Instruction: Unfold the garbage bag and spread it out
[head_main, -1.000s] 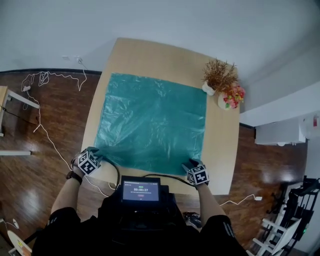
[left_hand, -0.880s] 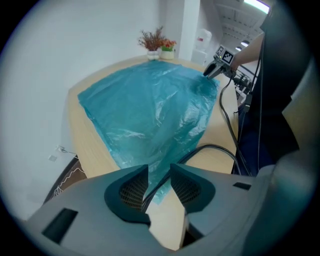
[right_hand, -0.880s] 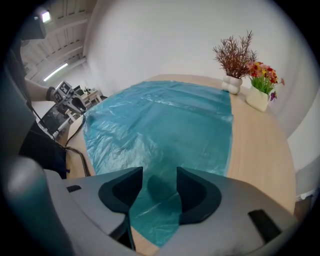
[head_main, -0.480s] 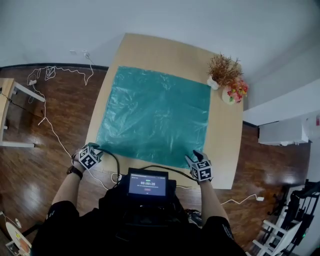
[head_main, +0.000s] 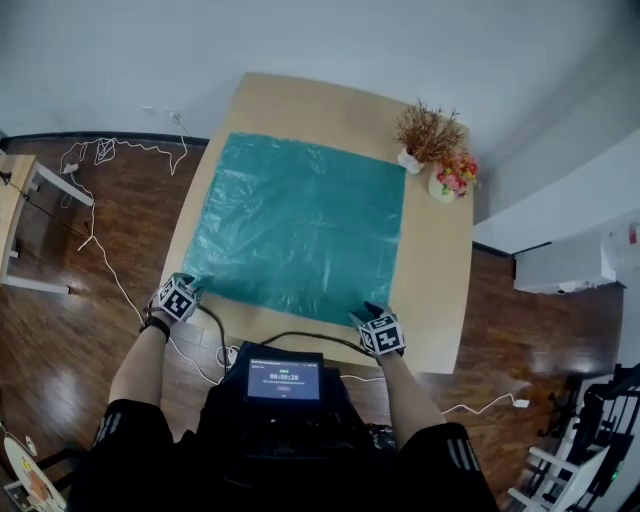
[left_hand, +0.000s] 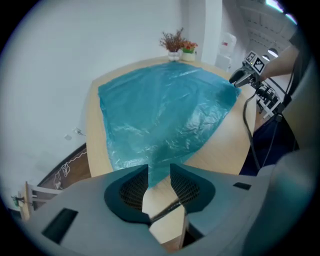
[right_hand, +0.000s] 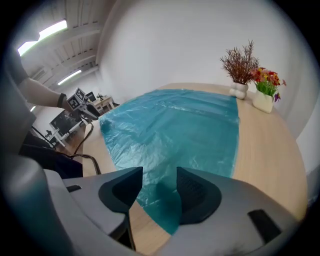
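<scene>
The teal garbage bag (head_main: 300, 225) lies opened out as a single flat sheet over most of the pale wooden table (head_main: 440, 265). By my reading the unfolding is done, and what remains is the final spreading at the two near corners. The left tool (left_hand: 159, 168) points steeply down at the near-left corner. Its jaws are partly apart, and the tip of that corner lies in the gap with bare table showing just behind it. I see no pad pressing on the film, so I take it as not gripped. The right tool (right_hand: 160, 172) stands over the near-right corner with its jaws wider apart. The film runs under and between them, again loose. Fine creases still show across the sheet, most of all toward the near-left. The next move probably calls for closing each tool on its corner and drawing the two outward and toward the near edge, gently, since film this thin would stretch or slide as a whole. A black cable (head_main: 300, 337) runs along the near strip of table between the tools and could catch a jaw. At the far right a vase of dried twigs (head_main: 428, 138) and a pot of flowers (head_main: 450, 180) stand just beside the bag's far-right corner, leaving little room to shift the sheet that way.
</scene>
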